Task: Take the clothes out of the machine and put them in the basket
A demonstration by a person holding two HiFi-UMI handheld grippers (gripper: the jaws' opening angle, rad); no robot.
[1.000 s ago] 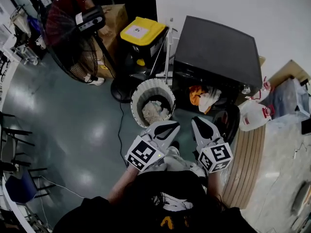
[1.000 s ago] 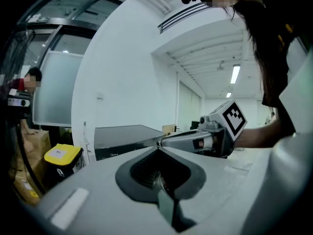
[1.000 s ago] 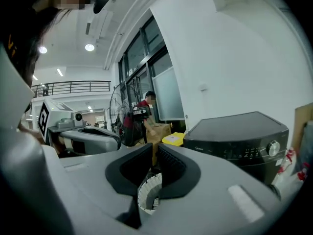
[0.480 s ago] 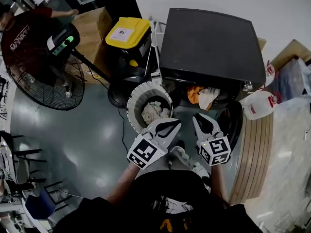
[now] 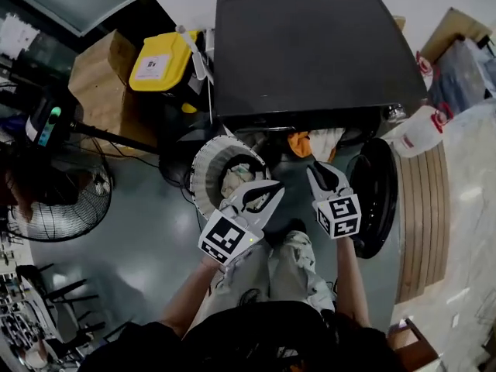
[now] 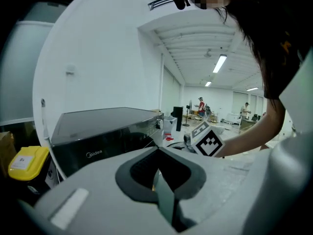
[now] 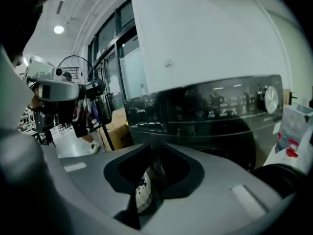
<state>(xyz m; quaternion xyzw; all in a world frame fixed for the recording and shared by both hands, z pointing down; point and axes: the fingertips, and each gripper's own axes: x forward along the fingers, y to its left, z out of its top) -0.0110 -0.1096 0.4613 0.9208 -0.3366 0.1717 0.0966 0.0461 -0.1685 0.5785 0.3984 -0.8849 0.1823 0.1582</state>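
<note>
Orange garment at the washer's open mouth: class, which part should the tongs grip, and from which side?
Probably grip the bunched fold of the orange garment hanging at the drum's mouth, coming in level from the front. The machine roofs it from above, and the white cloth crowds its right, so favour its left edge.

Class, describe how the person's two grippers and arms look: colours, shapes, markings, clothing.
The left gripper and right gripper match: pale grey shells tapering to a point, black lining round the jaws. Each carries a white cube with black square markers. Forearms are bare; the person wears a black top and pale patterned trousers.
</note>
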